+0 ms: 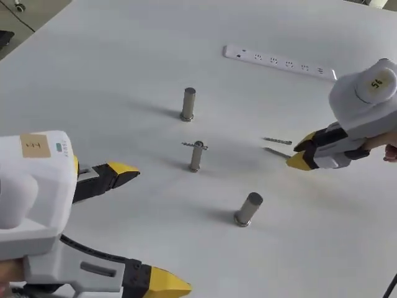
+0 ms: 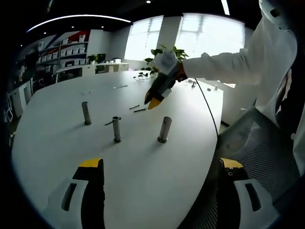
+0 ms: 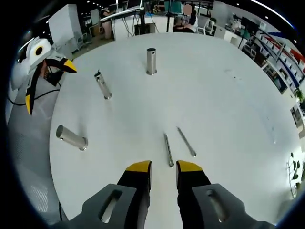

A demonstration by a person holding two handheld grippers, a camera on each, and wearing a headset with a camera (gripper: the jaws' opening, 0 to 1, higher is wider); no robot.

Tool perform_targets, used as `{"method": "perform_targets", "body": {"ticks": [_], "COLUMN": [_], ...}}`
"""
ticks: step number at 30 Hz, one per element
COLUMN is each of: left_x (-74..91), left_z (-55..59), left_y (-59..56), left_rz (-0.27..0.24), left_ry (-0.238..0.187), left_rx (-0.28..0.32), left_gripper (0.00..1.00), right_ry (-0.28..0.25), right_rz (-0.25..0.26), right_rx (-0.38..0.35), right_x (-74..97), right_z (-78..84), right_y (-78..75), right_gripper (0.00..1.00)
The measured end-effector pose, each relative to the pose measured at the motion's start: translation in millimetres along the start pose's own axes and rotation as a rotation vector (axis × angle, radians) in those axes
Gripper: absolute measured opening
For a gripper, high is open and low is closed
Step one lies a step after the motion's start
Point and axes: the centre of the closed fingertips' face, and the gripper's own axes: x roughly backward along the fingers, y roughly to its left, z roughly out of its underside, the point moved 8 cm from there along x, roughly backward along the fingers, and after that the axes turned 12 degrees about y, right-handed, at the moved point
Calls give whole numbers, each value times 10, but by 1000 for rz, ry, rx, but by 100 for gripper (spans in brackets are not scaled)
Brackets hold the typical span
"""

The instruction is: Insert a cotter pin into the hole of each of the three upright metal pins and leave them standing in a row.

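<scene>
Two thin silvery steel cotter pins point(image 3: 168, 149) lie close together just ahead of the right gripper point(image 3: 163, 165), narrowly parted and empty; closing could pinch both.

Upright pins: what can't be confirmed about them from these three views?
1. Far pin and near pin: cross holes too small in head view, blurred in both gripper views.
2. Middle pin: cotter pin sits across its top; whether it is fully through is too small to tell in any view.

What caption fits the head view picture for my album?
Middle metal pin holds a cotter pin; two loose cotter pins lie near the right gripper.
</scene>
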Motion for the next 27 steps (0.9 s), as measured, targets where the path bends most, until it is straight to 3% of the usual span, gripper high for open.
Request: {"method": "perform_targets", "body": {"ticks": [3,6,12,19,23,27], "left_x": [-4,-14,-1,41,39,31], "left_z": [0,7,-25,-65,-62,-58], "left_y": [-4,-2,15,13,-5,-26], "left_rz": [7,7,-10,-11,-9,-6], "left_ry": [-6,-1,-23,-40,-31,-32], "left_rx": [6,8,16,22,15,18], "left_gripper": [98,93,88,88,89,89], "right_ry": [-19,1,14,27,63,83], "right_rz": [14,34,3,6,36,27], "right_rx": [21,47,56,77,197,226], "right_x": [-33,-68,-126,-137,-124,-132], "right_z": [-41,-58,-56,-81,-111,-115], "right_y": [-35,-68,-56,-76,-39,-66], "right_gripper": [11,7,2,0,0,0]}}
